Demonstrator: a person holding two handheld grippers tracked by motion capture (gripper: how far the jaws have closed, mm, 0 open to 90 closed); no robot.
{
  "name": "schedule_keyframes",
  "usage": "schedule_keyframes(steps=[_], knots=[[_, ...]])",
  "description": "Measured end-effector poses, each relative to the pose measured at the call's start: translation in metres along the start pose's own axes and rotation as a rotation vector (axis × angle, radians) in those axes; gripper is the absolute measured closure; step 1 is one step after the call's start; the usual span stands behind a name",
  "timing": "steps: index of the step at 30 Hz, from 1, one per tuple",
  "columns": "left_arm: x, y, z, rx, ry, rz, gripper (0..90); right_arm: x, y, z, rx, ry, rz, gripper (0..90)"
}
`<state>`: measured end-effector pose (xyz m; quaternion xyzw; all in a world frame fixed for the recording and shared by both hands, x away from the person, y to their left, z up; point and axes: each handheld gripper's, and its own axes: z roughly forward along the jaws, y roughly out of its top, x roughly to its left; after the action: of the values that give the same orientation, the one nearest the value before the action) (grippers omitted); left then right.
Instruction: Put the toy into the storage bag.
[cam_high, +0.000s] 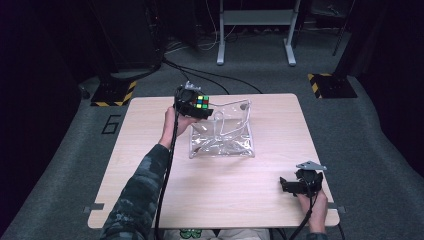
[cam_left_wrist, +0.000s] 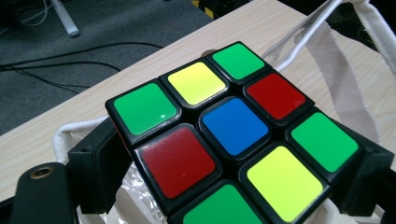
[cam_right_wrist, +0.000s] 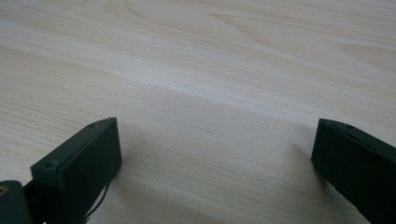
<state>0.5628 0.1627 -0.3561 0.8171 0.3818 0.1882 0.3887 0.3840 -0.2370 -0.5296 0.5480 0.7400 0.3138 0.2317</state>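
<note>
Left tongs (cam_high: 200, 106) are clamped on a puzzle cube (cam_high: 202, 102), one jaw against each side of it. In the left gripper view the cube (cam_left_wrist: 233, 133) sits between the two black jaws with its top face toward the camera; the stickers that show are green, yellow, green across the far row, red, blue, red in the middle, and green, yellow, green nearest.

In the high view the cube is held above the far left corner of a clear plastic bag (cam_high: 222, 132), close by its open rim. The bag lies near the middle of the counter (cam_high: 150, 165), a little toward the far edge. It has white cord handles and pale fabric trim; a handle (cam_left_wrist: 299, 39) and a band of the trim (cam_left_wrist: 336, 84) pass behind the cube in the left gripper view. Whether the cube touches the bag I cannot tell.

Right tongs (cam_high: 292, 186) are at the near right corner of the counter, well apart from the bag. In the right gripper view the jaws stand wide apart just over bare light wood (cam_right_wrist: 210, 70), nothing between them (cam_right_wrist: 215, 154).

Grey carpet floor (cam_high: 75, 125) surrounds the counter, with black cables (cam_high: 200, 75) running across it beyond the far edge.
</note>
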Motion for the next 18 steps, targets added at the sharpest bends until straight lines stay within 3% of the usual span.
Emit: schedule_keyframes(steps=[6,18], knots=[[-0.002,-0.001,0.005,0.005,0.022,0.006,14.4,0.000,0.000,0.000,0.000,0.000,0.001,0.9],[-0.003,-0.010,0.021,0.050,0.024,0.008,14.5,0.000,0.000,0.000,-0.001,0.000,-0.001,1.0]])
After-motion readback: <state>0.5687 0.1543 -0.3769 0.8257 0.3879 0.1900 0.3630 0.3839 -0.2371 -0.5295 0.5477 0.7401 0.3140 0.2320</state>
